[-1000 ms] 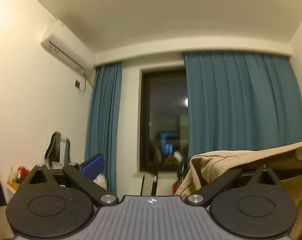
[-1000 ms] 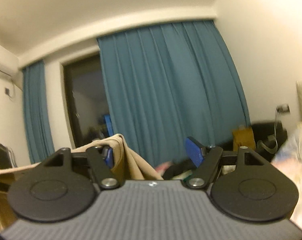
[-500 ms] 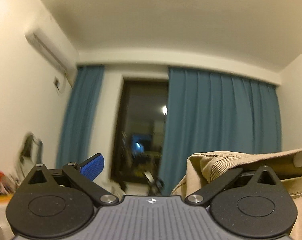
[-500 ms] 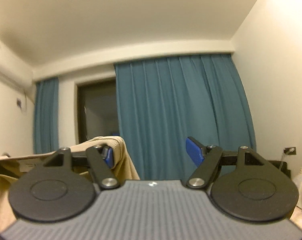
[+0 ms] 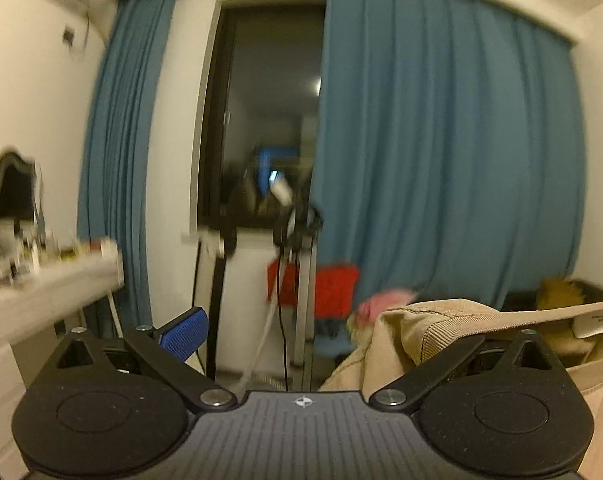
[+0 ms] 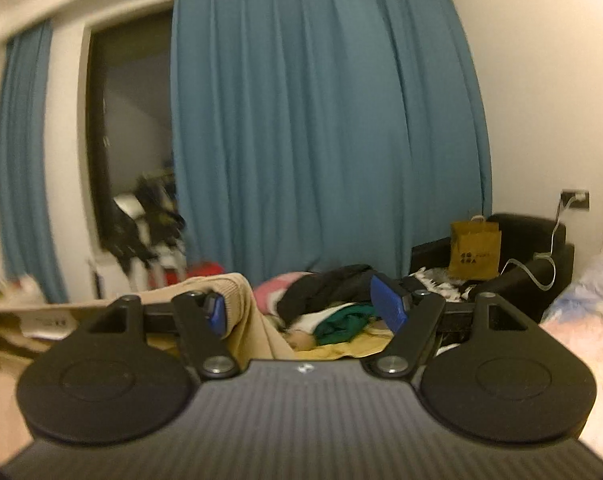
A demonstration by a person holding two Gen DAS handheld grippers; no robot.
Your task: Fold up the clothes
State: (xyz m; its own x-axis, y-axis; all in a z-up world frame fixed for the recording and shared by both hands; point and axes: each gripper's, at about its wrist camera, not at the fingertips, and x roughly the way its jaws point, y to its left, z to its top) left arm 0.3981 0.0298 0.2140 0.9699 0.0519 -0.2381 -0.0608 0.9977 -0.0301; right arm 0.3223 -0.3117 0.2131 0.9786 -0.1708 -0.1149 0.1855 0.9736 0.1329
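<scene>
**Inspector:** State the failure risks at that moment, with causes.

**Operator:** The main risk, in my judgement, was loss of the tan garment (image 5: 429, 332). It hung in the air, stretched between my two claws, and each claw appeared to carry it on one finger only. A jerk or a tilt could have let the hem slide off. A second risk was an uneven fold: if one side dropped lower than the other, the cloth would have landed skewed on the bed (image 6: 573, 320). A third was snagging on the pile of clothes (image 6: 333, 300) lying ahead on the bed, which lay close to the hanging cloth.

**Inspector:** Report the left claw.

**Operator:** My left claw (image 5: 321, 332) stood spread wide. Its blue pad (image 5: 183, 332) on the left finger was bare and touched nothing. The right finger was covered by the corduroy edge of the garment, which draped over it; a white label (image 5: 597, 320) showed near that edge. I could not tell whether anything was actually pinched there.

**Inspector:** Report the right claw.

**Operator:** My right claw (image 6: 301, 312) also stood spread wide. The garment was bunched against the left pad (image 6: 215, 314) and hung down past it. The right pad (image 6: 387, 306) was free, with clear air between the two.

**Inspector:** Task stage?

**Operator:** The garment was raised and spread; whether any fold was already made could not be determined.
</scene>
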